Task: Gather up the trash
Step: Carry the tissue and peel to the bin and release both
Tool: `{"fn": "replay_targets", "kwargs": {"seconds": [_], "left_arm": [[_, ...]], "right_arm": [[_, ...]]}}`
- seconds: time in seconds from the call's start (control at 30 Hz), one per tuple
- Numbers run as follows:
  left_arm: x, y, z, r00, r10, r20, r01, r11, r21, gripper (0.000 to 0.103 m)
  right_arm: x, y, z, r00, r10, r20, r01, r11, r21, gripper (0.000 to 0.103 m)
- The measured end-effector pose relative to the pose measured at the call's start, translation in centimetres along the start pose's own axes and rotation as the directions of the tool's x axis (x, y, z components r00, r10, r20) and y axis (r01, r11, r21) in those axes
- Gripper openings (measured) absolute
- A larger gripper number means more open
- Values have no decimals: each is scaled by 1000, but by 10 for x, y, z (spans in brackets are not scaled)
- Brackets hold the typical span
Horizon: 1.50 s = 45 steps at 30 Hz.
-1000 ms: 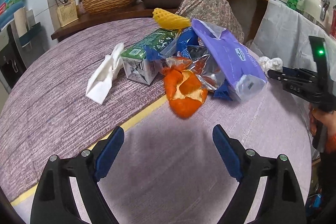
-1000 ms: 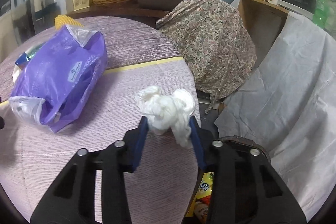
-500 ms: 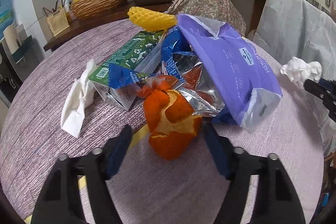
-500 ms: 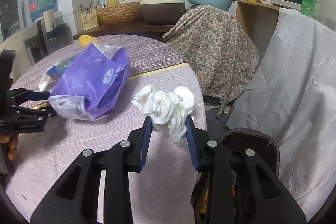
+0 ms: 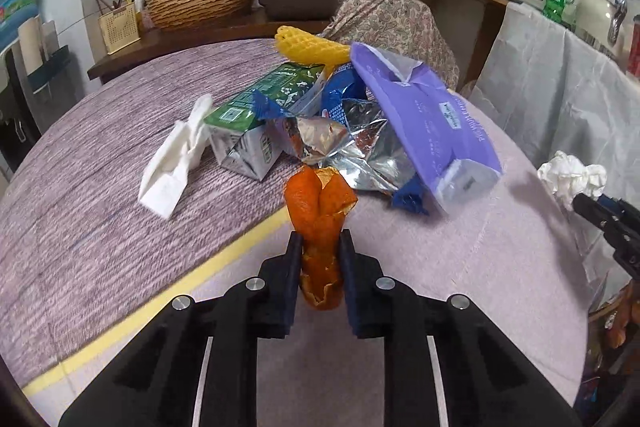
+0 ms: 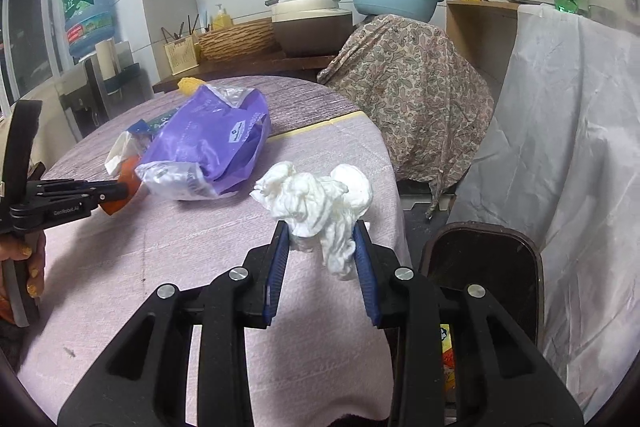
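An orange curled citrus peel (image 5: pixel 320 211) sits between black arms with dark blue pads. At its 1 o'clock lies a purple plastic wrapper bag (image 5: pixel 424 123) with a clear end, at 12 a crinkled silver foil packet (image 5: pixel 356 147), at 11 a green-and-white printed carton (image 5: pixel 256 119), at 10 a white folded tissue (image 5: pixel 176 155). A yellow ribbed foam net (image 5: pixel 312 45) lies beyond. The round desk with heathered mauve cloth (image 5: pixel 100 219) carries a pale yellow stripe. The white crumpled tissue ball (image 6: pixel 320 199) is plain.
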<state>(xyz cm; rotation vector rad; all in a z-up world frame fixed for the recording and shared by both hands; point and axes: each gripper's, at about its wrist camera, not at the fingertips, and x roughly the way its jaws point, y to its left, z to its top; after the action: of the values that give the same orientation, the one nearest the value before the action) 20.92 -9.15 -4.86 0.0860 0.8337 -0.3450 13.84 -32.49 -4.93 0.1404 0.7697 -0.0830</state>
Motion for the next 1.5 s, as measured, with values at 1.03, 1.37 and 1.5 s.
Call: {"fn": "replay_targets", "kwargs": {"seconds": [1.03, 1.37, 1.5], "left_arm": [[1, -255, -19, 903, -414, -111, 429, 860, 278, 19], [71, -317, -24, 909, -338, -246, 401, 869, 289, 19], [99, -333, -23, 907, -300, -297, 383, 880, 282, 19]], "right_arm": [[12, -174, -128, 961, -196, -195, 253, 905, 342, 34], [50, -198, -163, 948, -185, -259, 277, 882, 381, 54], [35, -203, -167, 945, -225, -238, 306, 866, 396, 54]]}}
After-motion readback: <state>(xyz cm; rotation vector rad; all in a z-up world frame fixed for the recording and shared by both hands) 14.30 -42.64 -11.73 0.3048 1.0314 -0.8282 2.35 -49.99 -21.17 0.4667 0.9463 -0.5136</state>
